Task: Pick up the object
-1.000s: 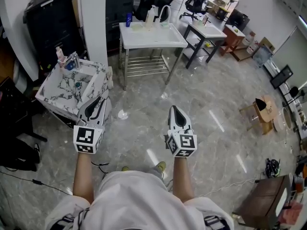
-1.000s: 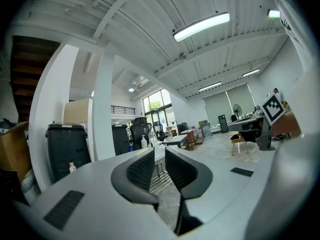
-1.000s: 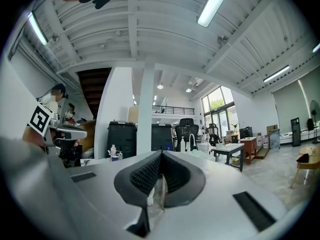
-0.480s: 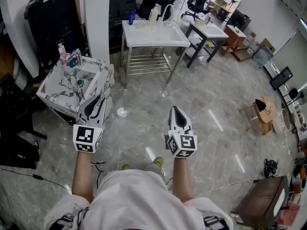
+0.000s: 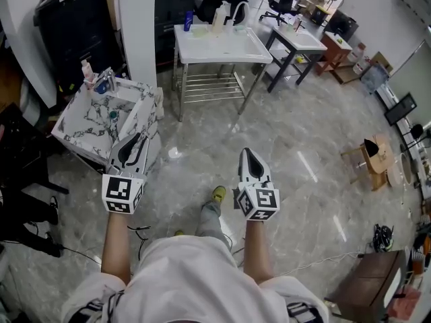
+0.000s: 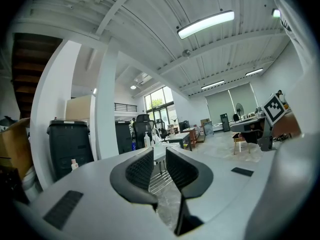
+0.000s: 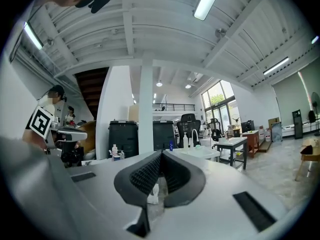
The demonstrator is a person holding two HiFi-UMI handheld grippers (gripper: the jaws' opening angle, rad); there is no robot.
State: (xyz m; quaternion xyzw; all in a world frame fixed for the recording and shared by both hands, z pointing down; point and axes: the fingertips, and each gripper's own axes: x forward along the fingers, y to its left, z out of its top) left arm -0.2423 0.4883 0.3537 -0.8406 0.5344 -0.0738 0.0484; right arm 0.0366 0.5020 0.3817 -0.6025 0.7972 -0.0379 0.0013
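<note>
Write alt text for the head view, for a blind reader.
Seen from above, a person standing on a grey marble floor holds out two white tongs, the left tongs slightly open and the right tongs shut, both empty. Ahead stand a white marble-patterned washbasin and a white metal sink table.

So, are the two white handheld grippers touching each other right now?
Apart. The head view shows the left gripper and the right gripper held side by side, with grey marble floor and the person's leg plainly between them.
</note>
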